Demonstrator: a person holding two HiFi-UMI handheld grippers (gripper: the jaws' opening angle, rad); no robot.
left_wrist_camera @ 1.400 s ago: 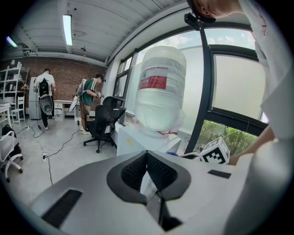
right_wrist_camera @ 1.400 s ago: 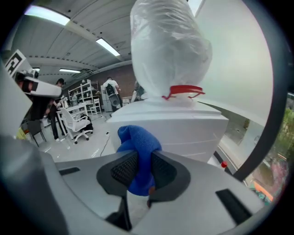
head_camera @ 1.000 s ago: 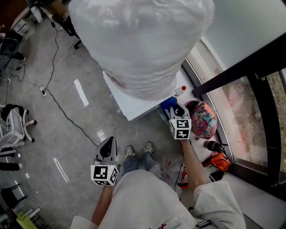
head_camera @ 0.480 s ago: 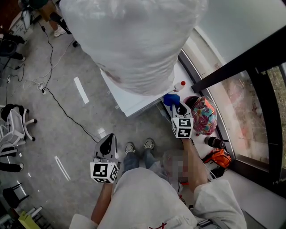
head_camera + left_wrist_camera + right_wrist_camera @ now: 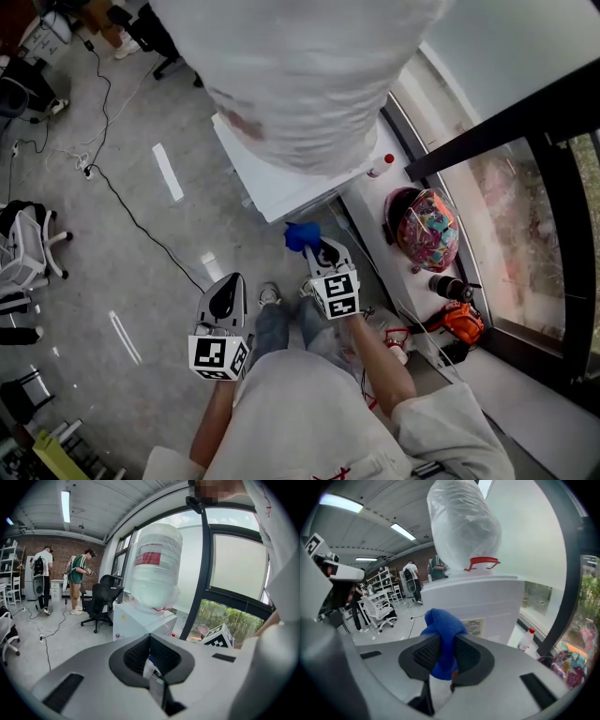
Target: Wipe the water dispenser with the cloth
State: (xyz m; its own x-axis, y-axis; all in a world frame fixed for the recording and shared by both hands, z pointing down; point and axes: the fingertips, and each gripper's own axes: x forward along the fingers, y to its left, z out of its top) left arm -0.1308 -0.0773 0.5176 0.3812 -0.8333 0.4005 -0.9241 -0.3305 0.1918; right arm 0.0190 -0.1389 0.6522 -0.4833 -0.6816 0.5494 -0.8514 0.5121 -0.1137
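Lighting: bright daylight, entering through the window (image 5: 234, 573) at the right of the left gripper view, its panes washed out nearly to white. Ceiling strip lights (image 5: 65, 506) at upper left add small patches of glare, likewise at the upper left of the right gripper view. Head view: even, soft light, with only faint shadows on the grey floor (image 5: 122, 234); the water bottle (image 5: 300, 66) along the top edge is smeared by motion blur. Both gripper views: strong fisheye bending and black vignette at the corners. The near grey bodies of the left gripper (image 5: 150, 656) and right gripper (image 5: 443, 656) are soft and out of focus. Blue cloth (image 5: 440, 630) at lower centre: fairly sharp, saturated.
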